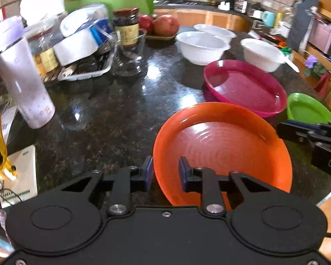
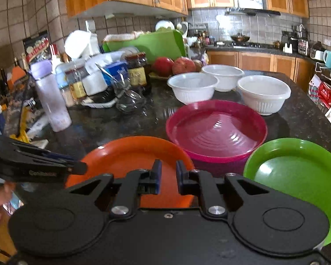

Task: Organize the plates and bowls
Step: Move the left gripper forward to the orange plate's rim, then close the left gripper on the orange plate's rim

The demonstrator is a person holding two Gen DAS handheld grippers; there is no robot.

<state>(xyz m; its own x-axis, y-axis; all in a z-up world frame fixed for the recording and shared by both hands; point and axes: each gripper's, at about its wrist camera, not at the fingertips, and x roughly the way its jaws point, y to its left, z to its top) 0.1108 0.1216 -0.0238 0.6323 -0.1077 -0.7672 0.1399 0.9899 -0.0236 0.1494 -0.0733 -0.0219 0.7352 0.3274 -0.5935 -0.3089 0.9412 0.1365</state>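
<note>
Nearest the left wrist camera, the left gripper (image 1: 165, 170) straddles the near-left rim of the orange plate (image 1: 220, 145), one jaw outside, one inside; whether the pads already pinch the rim I cannot tell. The plate lies on the dark surface (image 1: 103, 119), tilted up at its near edge.

The right gripper (image 2: 167, 176) hovers over the same plate's right rim, jaws narrowly apart and empty. From there the pink plate (image 2: 216, 130) sits at twelve o'clock, the green plate (image 2: 298, 172) at three, and the white bowls (image 2: 193, 86) beyond. Only the right view shows the left tool reaching the rim from nine o'clock.
</note>
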